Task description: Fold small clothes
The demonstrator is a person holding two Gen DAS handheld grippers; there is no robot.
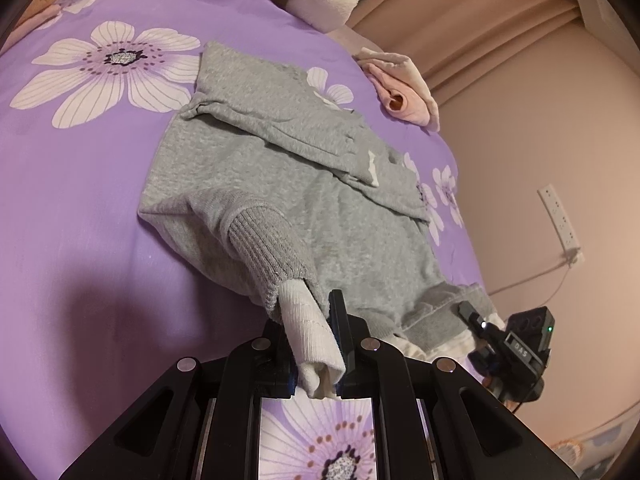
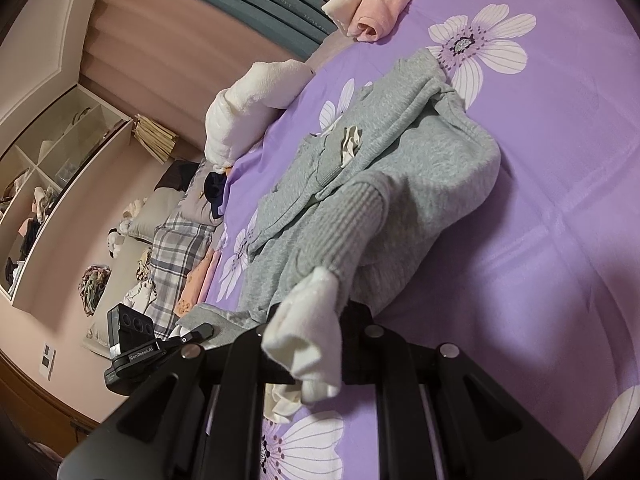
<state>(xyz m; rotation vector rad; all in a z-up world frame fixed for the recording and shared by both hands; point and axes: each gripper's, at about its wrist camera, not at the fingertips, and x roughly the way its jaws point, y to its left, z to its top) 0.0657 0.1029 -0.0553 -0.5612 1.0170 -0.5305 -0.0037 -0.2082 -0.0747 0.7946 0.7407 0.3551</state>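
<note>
Left wrist: L gripper clamps white cuff of grey sweater.

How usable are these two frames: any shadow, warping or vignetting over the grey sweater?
Left wrist view: sharp, grey sweater evenly lit, a soft shadow on the purple bedsheet at lower left, corners vignetted black. Right wrist view: strong fisheye bend, shadow on the sheet at right, sweater still clear.

You saw: sweater grey, ribbed cuffs | inner cuff white | bedsheet purple with white flowers | rolled garment pink | grippers black | blanket grey plaid
</note>
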